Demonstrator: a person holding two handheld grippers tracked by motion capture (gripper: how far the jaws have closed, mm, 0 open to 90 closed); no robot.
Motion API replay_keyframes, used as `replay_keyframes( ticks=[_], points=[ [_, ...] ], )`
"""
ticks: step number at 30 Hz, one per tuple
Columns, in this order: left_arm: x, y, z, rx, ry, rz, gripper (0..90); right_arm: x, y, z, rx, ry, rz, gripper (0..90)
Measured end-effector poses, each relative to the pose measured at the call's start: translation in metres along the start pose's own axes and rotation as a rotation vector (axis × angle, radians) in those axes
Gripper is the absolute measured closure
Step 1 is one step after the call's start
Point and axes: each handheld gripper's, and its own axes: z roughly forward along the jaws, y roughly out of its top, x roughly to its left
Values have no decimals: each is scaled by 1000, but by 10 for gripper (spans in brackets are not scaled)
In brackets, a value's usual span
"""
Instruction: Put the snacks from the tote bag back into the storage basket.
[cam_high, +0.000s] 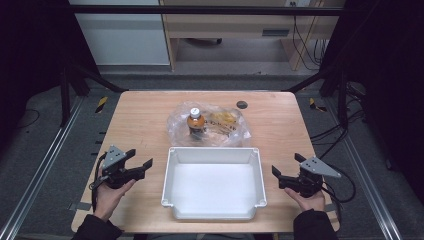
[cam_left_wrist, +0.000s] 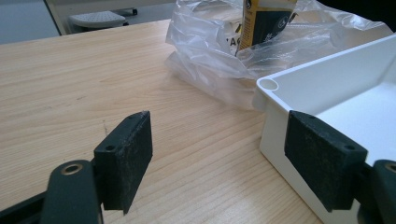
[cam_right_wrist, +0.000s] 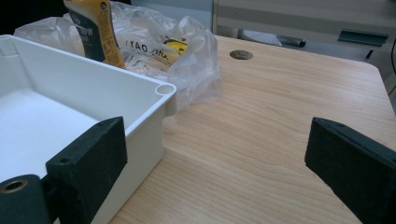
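Hands at the near edge hold the left gripper (cam_high: 141, 165) and right gripper (cam_high: 284, 171), jaws wide apart and empty, flanking a white tray (cam_high: 172, 165). Beyond the tray's far rim, a bottle (cam_high: 195, 121) stands upright in a clear bag (cam_high: 227, 125).

- Left gripper (cam_high: 141, 159) sits at the lower left of the high view, jaws spread wide with nothing between them, pointing right
- Right gripper (cam_high: 287, 168) sits at the lower right, jaws wide apart, pointing left
- Both forearms enter from the bottom edge

White tray (cam_high: 214, 205), amber bottle (cam_high: 196, 121), black claws.
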Motion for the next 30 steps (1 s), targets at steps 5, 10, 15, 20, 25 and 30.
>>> replay_keyframes(
  ticks=[5,10,15,20,25,30],
  points=[
    [-2,2,0,0,-7,3,232,0,0,0,8,-1,3,56],
    [-4,4,4,11,-17,15,232,0,-1,0,8,-2,1,56],
    [-7,6,7,16,-31,21,232,0,-1,0,10,2,5,57],
    [-12,8,8,8,-34,24,236,0,-1,2,13,3,0,57],
    [-16,11,10,4,-43,33,236,0,-1,2,13,2,-2,56],
    [-20,15,12,-4,-48,49,236,1,-1,2,16,6,-4,56]
  ],
)
